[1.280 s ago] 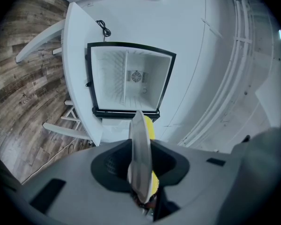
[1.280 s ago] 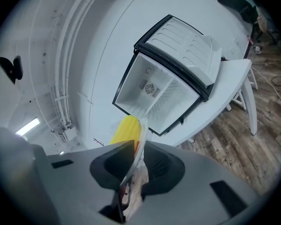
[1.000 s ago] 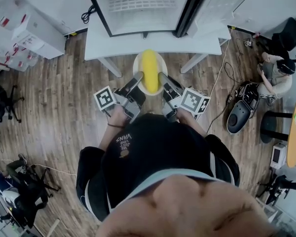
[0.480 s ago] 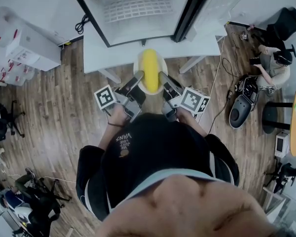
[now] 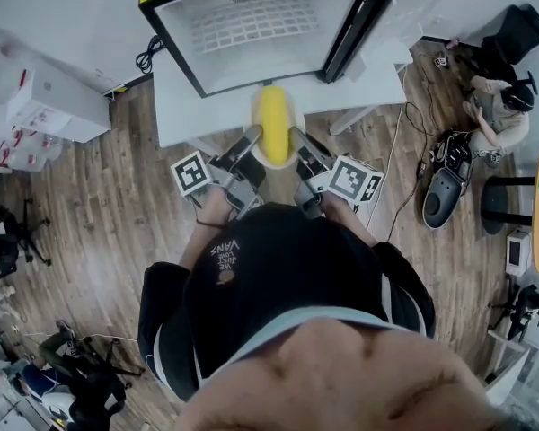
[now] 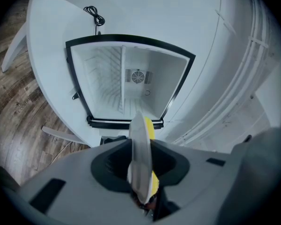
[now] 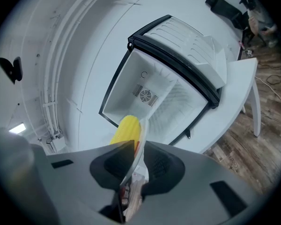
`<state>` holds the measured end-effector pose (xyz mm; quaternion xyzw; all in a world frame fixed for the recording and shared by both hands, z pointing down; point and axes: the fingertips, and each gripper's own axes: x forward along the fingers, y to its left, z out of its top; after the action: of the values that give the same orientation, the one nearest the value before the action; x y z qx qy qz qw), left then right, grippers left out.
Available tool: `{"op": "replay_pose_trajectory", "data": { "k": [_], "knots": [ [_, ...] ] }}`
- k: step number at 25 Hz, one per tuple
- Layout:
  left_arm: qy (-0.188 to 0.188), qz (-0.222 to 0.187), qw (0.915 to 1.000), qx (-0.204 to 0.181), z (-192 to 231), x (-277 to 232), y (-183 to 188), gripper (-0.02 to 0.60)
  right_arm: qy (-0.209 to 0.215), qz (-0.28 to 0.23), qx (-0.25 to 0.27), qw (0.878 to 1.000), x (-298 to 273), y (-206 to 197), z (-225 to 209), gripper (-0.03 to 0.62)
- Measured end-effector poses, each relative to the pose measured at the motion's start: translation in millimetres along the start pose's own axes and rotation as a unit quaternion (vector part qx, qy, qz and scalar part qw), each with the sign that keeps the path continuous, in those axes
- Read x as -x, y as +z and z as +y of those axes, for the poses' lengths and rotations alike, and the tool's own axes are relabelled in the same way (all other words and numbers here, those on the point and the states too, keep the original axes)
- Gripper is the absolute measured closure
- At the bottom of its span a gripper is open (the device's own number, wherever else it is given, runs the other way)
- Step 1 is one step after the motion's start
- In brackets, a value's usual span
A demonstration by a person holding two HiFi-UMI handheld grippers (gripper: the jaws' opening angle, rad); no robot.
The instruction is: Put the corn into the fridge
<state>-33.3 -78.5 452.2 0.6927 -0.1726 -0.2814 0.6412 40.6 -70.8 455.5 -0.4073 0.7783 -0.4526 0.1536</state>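
Observation:
A yellow corn cob (image 5: 272, 124) lies on a white plate (image 5: 254, 155) that I carry between both grippers, just in front of the open fridge (image 5: 251, 21). My left gripper (image 5: 250, 142) is shut on the plate's left rim; in the left gripper view the plate (image 6: 140, 158) stands edge-on between the jaws, with the corn (image 6: 151, 128) behind it. On the right rim my right gripper (image 5: 298, 144) is shut, and its own view has the plate (image 7: 139, 149) pinched with the corn (image 7: 126, 128) above. Past the plate, the white fridge interior (image 6: 131, 78) looks bare.
The fridge stands on a white table (image 5: 175, 106), its door (image 5: 386, 7) swung open to the right. A black cable (image 5: 148, 52) lies at the table's left. White storage boxes (image 5: 45, 97) are at the left, and a seated person (image 5: 499, 106) and floor equipment (image 5: 445, 187) at the right.
Both grippers have carried the plate with the corn forward; the fridge now shows larger and closer, the plate reaching over the table's edge. The grips have not changed.

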Motion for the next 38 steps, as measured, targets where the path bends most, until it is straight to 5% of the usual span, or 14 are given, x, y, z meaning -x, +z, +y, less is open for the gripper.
{"op": "replay_pose_trajectory", "data": {
  "k": [19,38],
  "knots": [
    [0.007,0.052,0.9984,0.022,12,-1,40,0.482,-0.038,-0.031,-0.008,0.999,-36,-3,-5,0.539],
    [0.01,0.013,0.9998,0.013,21,-58,88,0.482,-0.016,-0.005,-0.003,1.0,-86,54,-30,0.539]
  ]
}}
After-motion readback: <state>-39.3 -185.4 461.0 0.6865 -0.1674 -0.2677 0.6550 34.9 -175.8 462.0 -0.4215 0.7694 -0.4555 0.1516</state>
